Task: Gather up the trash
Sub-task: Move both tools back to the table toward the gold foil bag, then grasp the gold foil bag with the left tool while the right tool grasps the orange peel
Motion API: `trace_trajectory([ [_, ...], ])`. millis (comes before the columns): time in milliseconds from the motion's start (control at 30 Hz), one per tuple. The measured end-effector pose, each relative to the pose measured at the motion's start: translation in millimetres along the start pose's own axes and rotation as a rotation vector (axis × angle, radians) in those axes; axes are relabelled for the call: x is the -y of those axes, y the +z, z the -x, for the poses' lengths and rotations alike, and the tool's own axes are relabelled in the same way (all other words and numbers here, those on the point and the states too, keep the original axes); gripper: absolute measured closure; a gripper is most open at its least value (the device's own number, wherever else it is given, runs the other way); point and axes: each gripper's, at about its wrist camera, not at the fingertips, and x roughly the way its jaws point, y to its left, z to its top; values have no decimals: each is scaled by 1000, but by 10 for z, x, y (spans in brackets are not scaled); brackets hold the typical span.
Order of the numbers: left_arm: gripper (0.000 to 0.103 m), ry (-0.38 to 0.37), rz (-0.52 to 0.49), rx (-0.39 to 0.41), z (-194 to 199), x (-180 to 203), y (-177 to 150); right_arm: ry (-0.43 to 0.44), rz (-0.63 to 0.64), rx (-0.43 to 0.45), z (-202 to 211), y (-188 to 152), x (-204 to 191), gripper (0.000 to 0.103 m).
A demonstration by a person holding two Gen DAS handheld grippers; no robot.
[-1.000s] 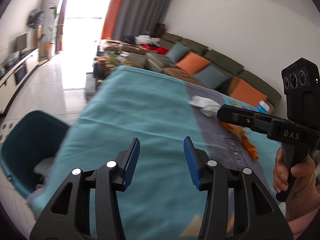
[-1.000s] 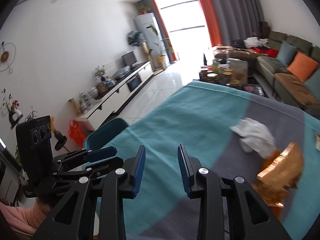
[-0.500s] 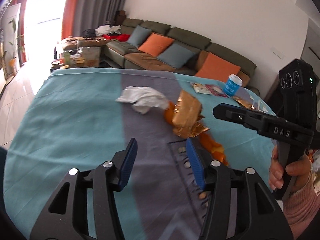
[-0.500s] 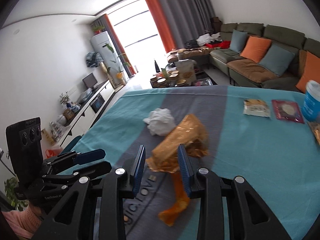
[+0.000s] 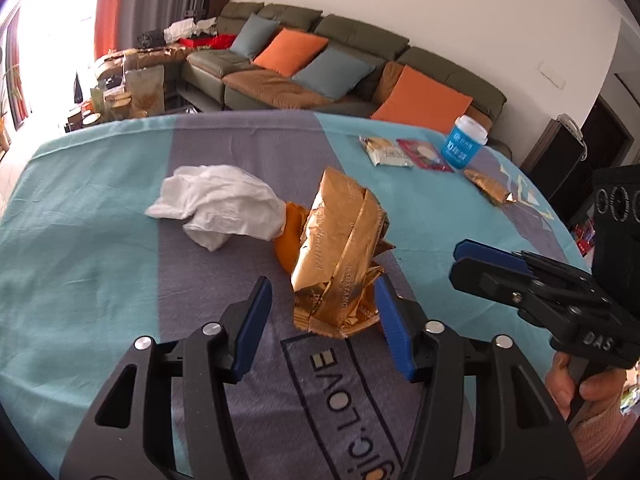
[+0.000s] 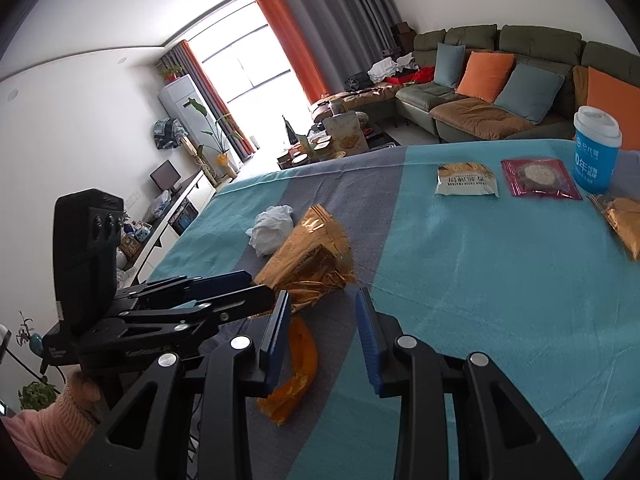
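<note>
A crumpled gold foil wrapper (image 5: 340, 240) (image 6: 308, 248) stands on the grey stripe of the tablecloth. An orange plastic strip (image 5: 290, 236) (image 6: 296, 368) lies under it and a white crumpled tissue (image 5: 216, 204) (image 6: 272, 226) lies beside it. My left gripper (image 5: 322, 300) (image 6: 240, 284) is open, and the wrapper's lower edge sits between its blue pads without being pinched. My right gripper (image 6: 322, 304) (image 5: 492, 264) hovers just right of the pile, its jaws narrowly apart with only cloth between them.
The table (image 5: 80, 280) carries a teal and grey cloth. At its far right lie a white snack packet (image 6: 466, 180), a red packet (image 6: 538, 178), a blue cup (image 6: 596, 152) and a gold packet (image 6: 624, 224). A sofa (image 5: 360, 60) stands behind.
Both views swung from the table's left side, where a teal bin showed, toward the trash pile. The left gripper has closed in on the gold wrapper, and the bin has left view.
</note>
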Motion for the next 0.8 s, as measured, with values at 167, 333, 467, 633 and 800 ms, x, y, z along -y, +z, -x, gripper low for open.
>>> trace_trajectory([
  [167, 68, -36, 20, -30, -114, -37, -18, 8, -6, -10, -20, -21, 35, 72],
  [333, 70, -51, 28, 6, -17, -47, -62, 19, -9, -28, -46, -62, 38, 72],
  [467, 70, -49, 22, 51, 183, -63, -99, 24, 6, -49, -60, -101, 3, 72],
  [633, 70, -32, 41, 104, 496, -163, -193, 25, 30, -80, -82, -150, -57, 72],
  [800, 70, 11, 80, 148, 848, -371, -364, 20, 63, -127, -147, -209, -144, 72],
])
